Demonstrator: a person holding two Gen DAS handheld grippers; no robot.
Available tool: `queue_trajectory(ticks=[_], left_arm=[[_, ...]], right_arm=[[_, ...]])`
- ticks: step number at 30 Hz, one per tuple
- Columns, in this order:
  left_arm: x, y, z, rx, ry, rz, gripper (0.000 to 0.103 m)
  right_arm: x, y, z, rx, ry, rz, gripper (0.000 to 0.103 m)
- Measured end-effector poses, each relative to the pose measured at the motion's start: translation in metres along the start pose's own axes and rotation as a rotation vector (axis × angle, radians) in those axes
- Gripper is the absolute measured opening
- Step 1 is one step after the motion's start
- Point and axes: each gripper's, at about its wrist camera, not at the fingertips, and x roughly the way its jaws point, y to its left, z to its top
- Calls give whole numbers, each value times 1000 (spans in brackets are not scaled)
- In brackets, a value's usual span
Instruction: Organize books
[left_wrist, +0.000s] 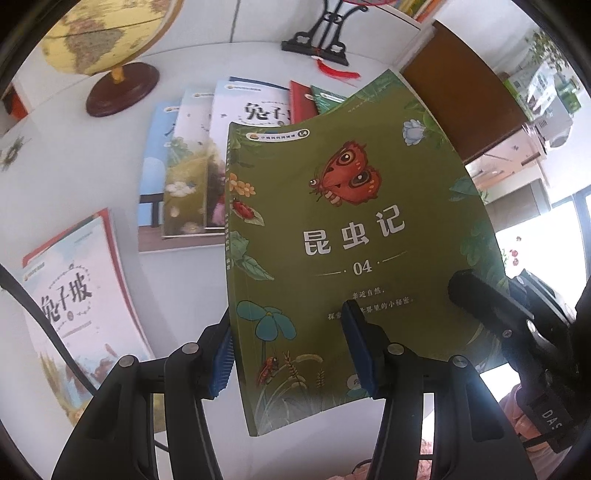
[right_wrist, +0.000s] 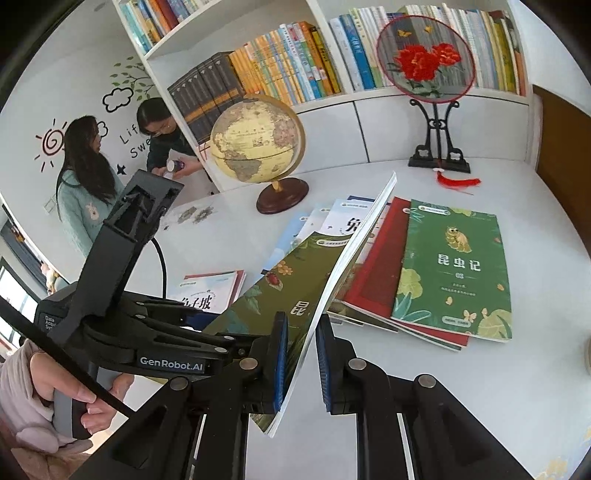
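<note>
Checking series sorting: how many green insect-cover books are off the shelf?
2: olive book held in the right gripper; green book flat atop the fanned pile. More may hide beneath.

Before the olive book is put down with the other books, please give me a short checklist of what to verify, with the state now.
1. Right gripper closed on olive book: ok.
2. Left gripper also clamps it: cannot tell; its jaws straddle the lower edge.
3. Book clear of the table: ok, lifted.
4. Book flat: not ok, the cover bows.
5. Fanned books ready: ok.
6. Globe clear of the path: ok.
</note>
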Motion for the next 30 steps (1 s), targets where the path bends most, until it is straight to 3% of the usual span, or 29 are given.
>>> queue_trajectory(ticks=[11, 30], left_arm=[[-21, 39, -2, -95, -49, -14, 50], [-76, 144, -41, -325, -157, 76, 50]], right_arm=[[20, 30, 17, -66, 25, 37, 16], [85, 116, 38, -195, 91, 216, 17]])
